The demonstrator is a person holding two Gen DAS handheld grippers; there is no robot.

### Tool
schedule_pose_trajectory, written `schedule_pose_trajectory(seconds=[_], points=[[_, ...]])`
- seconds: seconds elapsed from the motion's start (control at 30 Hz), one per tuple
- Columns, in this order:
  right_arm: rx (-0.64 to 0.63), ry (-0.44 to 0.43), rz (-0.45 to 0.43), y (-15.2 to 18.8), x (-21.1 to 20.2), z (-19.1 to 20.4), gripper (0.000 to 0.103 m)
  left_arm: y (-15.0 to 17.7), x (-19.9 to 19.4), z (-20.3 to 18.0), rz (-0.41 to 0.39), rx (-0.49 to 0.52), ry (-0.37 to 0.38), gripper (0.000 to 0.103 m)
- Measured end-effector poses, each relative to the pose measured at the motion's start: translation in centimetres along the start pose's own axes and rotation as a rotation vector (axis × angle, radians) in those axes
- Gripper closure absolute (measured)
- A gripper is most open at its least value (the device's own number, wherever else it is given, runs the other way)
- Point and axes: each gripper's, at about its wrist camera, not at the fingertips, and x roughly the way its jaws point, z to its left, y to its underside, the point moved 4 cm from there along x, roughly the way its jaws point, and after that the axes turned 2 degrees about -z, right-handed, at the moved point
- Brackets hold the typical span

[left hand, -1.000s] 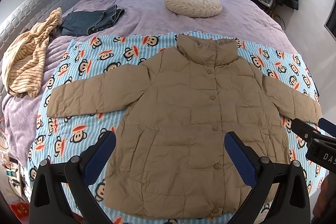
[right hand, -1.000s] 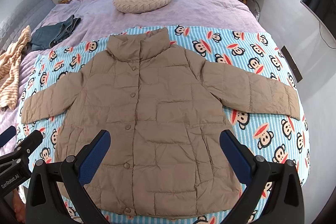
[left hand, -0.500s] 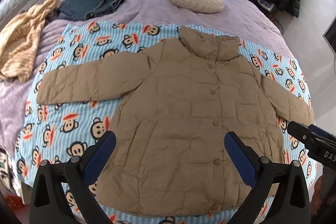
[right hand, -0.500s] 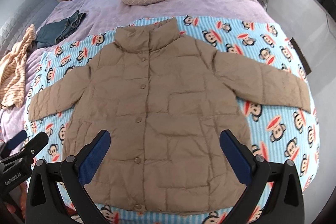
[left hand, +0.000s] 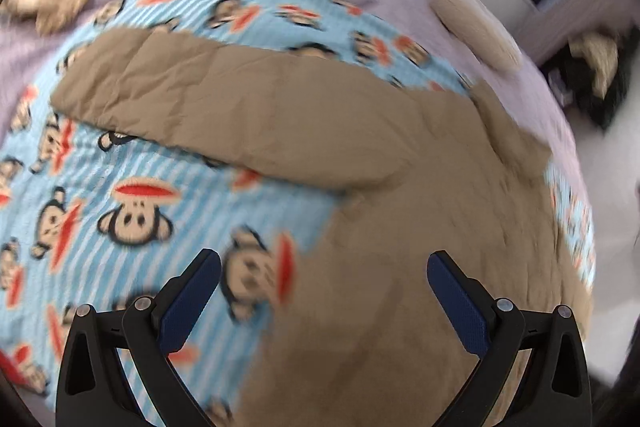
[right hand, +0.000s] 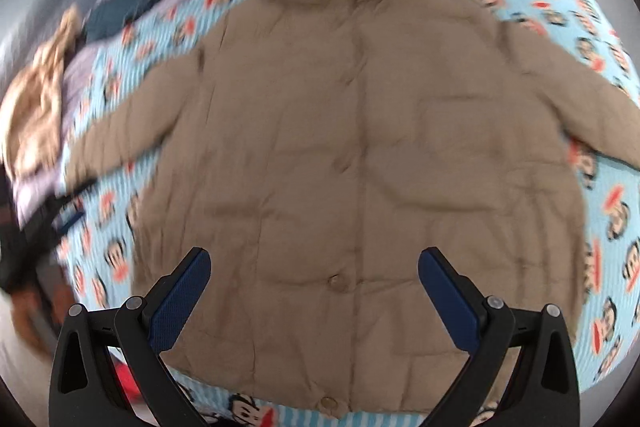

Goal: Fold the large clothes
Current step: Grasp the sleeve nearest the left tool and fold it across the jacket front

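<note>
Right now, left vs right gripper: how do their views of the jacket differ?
Left gripper hangs over the jacket side edge, half above the monkey blanket, facing the spread sleeve. Right gripper sits centred over the jacket's front above the button line, near the hem. Left view is tilted; right view is roughly square to the collar. Shared: both open, holding nothing, both views blurred.

Left gripper [left hand: 323, 301] and right gripper [right hand: 314, 289] both gape wide, holding nothing.

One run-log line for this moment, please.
stage: approach | jacket: flat, unfolded on monkey-print blanket | left claw: open, empty | right claw: open, empty
</note>
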Motion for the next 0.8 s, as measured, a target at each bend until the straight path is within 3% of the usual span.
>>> schedule_pose_trajectory(seconds=[0.2, 0.47, 0.53, 0.6, 0.63, 0.73, 0.8], points=[[-0.005, -0.058, 0.056, 0.6, 4.7, 2.9, 0.0, -4.7, 6.0, 8.7, -0.042, -0.224, 0.083, 0.0], [-0.027, -0.107, -0.017, -2.2, 6.4, 5.0, 0.0, -10.1, 8.6, 13.1, -0.14, -0.32, 0.068, 0.0], [-0.023, -0.122, -0.039, -3.7, 6.8, 5.6, 0.0, -11.8, 8.7, 13.6, -0.171, -0.319, 0.023, 0.018], [-0.022, -0.13, -0.061, -5.3, 7.2, 6.3, 0.0, -13.3, 9.5, 13.9, -0.148, -0.308, 0.044, 0.098], [-0.024, -0.134, -0.071, -6.0, 7.4, 6.7, 0.0, -13.7, 9.8, 13.9, -0.131, -0.311, 0.09, 0.098], [-0.018, -0.169, -0.112, -8.4, 8.1, 8.2, 0.0, -14.2, 8.0, 12.6, -0.166, -0.215, 0.051, 0.098], [-0.001, -0.207, -0.146, -10.2, 8.8, 9.5, 0.009, -14.6, 5.9, 10.6, -0.202, -0.123, 0.049, 0.098]])
